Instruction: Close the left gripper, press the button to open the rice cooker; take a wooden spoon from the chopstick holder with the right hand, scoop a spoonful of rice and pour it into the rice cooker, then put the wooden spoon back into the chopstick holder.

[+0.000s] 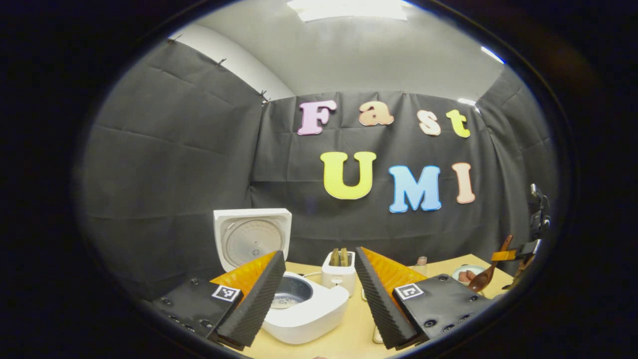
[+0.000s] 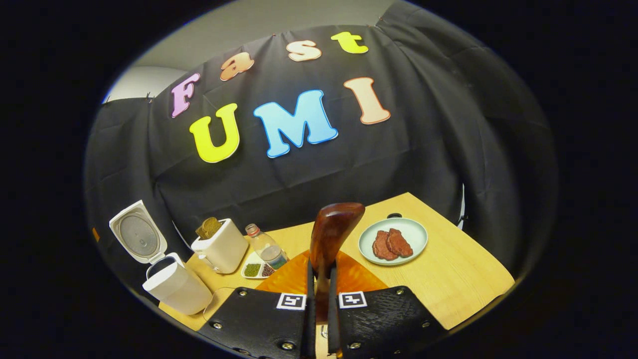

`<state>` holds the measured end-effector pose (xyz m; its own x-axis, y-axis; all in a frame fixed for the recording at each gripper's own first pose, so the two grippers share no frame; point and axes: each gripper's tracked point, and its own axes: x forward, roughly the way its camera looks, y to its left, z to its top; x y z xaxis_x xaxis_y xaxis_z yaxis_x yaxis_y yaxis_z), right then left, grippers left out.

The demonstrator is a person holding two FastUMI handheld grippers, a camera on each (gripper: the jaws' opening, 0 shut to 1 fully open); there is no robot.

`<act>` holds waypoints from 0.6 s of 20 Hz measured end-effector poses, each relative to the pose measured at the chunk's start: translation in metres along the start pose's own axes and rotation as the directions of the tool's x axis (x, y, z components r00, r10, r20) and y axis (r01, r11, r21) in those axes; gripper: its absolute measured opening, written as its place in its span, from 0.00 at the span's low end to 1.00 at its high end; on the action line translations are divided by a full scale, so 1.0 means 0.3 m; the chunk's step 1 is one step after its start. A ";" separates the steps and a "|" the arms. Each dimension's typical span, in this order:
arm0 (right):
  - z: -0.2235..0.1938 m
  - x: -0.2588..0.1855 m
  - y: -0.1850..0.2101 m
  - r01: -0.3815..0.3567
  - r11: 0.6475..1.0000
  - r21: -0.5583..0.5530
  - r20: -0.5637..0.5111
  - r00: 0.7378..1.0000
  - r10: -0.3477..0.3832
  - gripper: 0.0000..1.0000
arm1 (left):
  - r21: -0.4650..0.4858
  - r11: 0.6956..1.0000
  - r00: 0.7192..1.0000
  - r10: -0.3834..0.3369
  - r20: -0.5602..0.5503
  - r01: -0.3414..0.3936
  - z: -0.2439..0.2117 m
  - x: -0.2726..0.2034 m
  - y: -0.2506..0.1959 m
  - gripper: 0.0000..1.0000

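While the rice cooker (image 1: pixel 304 309) sits on the wooden table (image 1: pixel 349 334) with its lid (image 1: pixel 252 238) swung upright, the left gripper (image 1: pixel 319 294) hangs above and just in front of it, fingers spread wide with nothing between them; white rice grains show in the bottom of the inner pot (image 1: pixel 289 294); a white toaster (image 1: pixel 339 271) with bread stands just behind the cooker. In the right gripper view the right gripper (image 2: pixel 321 299) has its fingers pressed onto the handle of the wooden spoon (image 2: pixel 331 234), bowl end raised above the table; whether the bowl holds rice I cannot tell. A plate (image 2: pixel 413 232) with two reddish pieces lies near the far right of the table; a small sectioned dish (image 2: pixel 256 269) and a bottle (image 2: pixel 264 247) sit beside the toaster.
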<state>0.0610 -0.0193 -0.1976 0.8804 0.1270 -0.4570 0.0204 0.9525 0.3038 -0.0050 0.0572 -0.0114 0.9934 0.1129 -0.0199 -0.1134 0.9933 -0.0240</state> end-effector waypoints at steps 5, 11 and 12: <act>-0.113 0.033 -0.052 0.016 1.000 0.014 -0.050 0.999 -0.015 0.10 | 0.029 1.000 1.000 -0.004 -0.015 0.005 -0.006 -0.011 -0.037 0.99; -0.237 0.051 -0.081 0.016 0.998 0.058 -0.131 0.991 -0.008 0.11 | 0.050 0.999 1.000 0.002 0.001 -0.002 0.028 -0.023 -0.053 0.96; -0.252 0.042 -0.080 0.011 0.998 0.069 -0.141 0.990 -0.001 0.12 | 0.056 0.998 1.000 0.001 0.003 -0.001 0.032 -0.023 -0.057 0.97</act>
<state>0.0358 -0.0197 -0.2739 0.8047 0.1641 -0.5706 0.0624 0.9324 0.3561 -0.0099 0.0398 -0.0013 0.9933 0.1143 -0.0169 -0.1137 0.9930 0.0318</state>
